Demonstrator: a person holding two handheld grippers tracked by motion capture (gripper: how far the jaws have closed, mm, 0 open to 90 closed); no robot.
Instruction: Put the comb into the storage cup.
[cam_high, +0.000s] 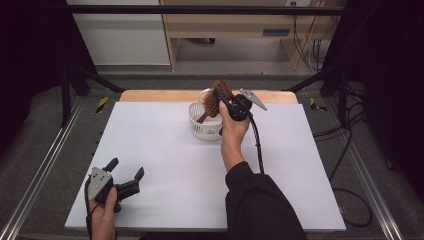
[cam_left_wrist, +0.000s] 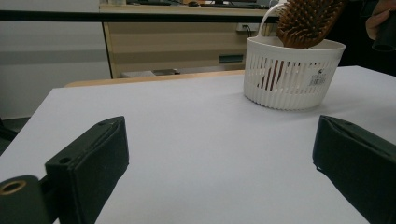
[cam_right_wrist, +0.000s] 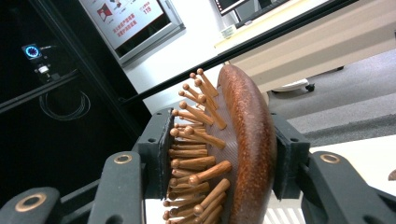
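Grey floor (cam_high: 45, 125), pale wooden desk (cam_high: 230, 22), white wall panel (cam_high: 120, 35) behind.

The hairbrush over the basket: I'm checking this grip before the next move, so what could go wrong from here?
1. The right gripper clamps the wooden hairbrush across its head, one side pressing on the loose-ended bristle pins, so it might twist or slip.
2. The brush handle reaches down into the light white basket, which nothing steadies; a sideways pull could tip or drag it.
3. The left gripper rests open near the table's front edge, too far off to help.
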